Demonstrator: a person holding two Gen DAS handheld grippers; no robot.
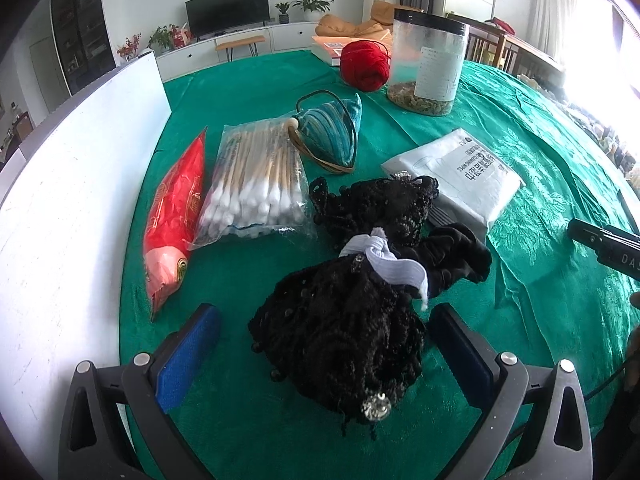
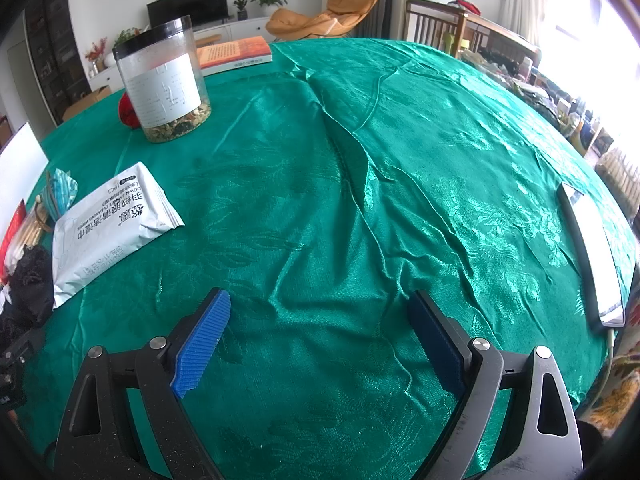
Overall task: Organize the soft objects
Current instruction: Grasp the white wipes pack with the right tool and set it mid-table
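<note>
- The black knitted, beaded soft bundle tied with a white elastic band lies on the green patterned cloth covering the bench, its near lump between the two blue pads of the left claw.
- Its long axis runs from the near edge of the left wrist view away toward the white wipes packet: a glittering bead at the near end, the band about the waist, a second lacy lump beyond, with dark folded cloth touching on the right.
- The left claw stands wide open, pads clear of the yarn on both sides and gripping nothing.
- The right claw is likewise wide open and empty, over bare cloth well apart from the bundle.
- Risks, as I judge them: closing on one lump alone could let the far lump and the touching dark cloth trail; loose loops or beads may snag on a pad; the slack cloth could be pinched with it.
- Beyond, left of the bundle, lie a clear bag of cotton swabs and a red plastic packet.
</note>
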